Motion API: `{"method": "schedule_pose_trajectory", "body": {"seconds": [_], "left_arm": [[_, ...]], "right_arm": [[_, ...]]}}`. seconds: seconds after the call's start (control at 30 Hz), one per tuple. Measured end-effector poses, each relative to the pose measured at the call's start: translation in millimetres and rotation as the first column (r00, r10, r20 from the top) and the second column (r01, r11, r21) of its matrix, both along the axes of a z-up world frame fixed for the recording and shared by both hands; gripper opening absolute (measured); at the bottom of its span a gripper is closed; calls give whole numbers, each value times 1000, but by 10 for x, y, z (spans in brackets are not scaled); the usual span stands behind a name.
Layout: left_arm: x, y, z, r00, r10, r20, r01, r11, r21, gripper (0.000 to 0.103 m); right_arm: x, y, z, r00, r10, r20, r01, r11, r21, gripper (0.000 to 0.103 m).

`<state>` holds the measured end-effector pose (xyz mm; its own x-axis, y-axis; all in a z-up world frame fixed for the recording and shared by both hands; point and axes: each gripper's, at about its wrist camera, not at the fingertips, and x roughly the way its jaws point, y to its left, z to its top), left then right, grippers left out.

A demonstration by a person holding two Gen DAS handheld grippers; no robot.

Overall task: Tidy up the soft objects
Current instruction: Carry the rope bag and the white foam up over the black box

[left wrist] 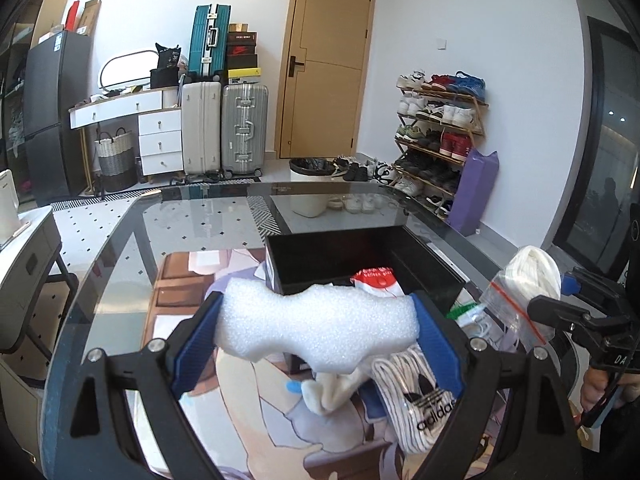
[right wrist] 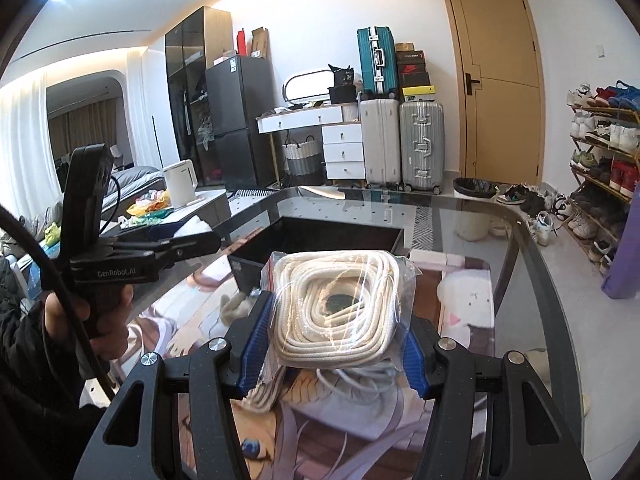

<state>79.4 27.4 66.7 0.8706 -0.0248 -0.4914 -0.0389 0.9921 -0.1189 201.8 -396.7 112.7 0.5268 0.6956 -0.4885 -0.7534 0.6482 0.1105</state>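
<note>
My left gripper [left wrist: 318, 330] is shut on a white foam piece [left wrist: 316, 326] and holds it above the table, just in front of the black box [left wrist: 424, 268]. A red and white packet [left wrist: 376, 278] lies inside the box. My right gripper [right wrist: 334, 340] is shut on a clear zip bag of coiled white rope [right wrist: 336, 312], held above the mat, near the box [right wrist: 320, 240]. That bag also shows at the right of the left wrist view [left wrist: 524, 288]. Below the foam lie a white sock [left wrist: 332, 392] and a bagged pair of striped adidas socks [left wrist: 416, 396].
The glass table [left wrist: 180, 216] carries a printed anime mat [left wrist: 240, 420]. Loose white cord [right wrist: 360, 380] lies on the mat under the rope bag. Beyond the table stand a white bin [left wrist: 310, 184], suitcases [left wrist: 244, 128], a shoe rack [left wrist: 440, 136] and a door.
</note>
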Motion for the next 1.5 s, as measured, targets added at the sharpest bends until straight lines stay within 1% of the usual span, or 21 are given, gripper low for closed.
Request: {"method": "schedule_pose_trajectory", "body": {"seconds": [0.23,0.47,0.6,0.7,0.93,1.0,1.07,1.3,1.5], "left_arm": [[76,16,87,999,15,28,-16,1000,18,90],[176,7,142,999,26,36,-27,999,42,90],[261,13,149,999,32,32,-33,999,36,90],[314,-35,158,999,29,36,-31,998,57,90],[472,-87,188,999,23,34,-25,997,72,90],[512,-94,196,999,26,39,-29,996,86,90],[579,-88,183,999,34,26,-36,994,101,90],[750,-85,146,999,36,1,-36,994,99,90],[878,-43,79,999,37,-19,-36,996,85,90]], "right_arm": [[168,90,74,1000,-17,11,17,1000,7,57],[318,164,112,999,-42,10,42,999,15,57],[407,215,108,999,-53,4,53,999,9,57],[475,267,100,998,-59,0,59,998,3,57],[598,460,48,997,-74,-10,73,997,-26,57],[645,511,35,997,-80,-16,79,996,-34,57],[701,553,23,996,-84,-14,84,995,-48,57],[854,713,-29,997,-75,-11,74,994,-84,57],[955,888,-106,999,-51,0,50,989,-139,57]]}}
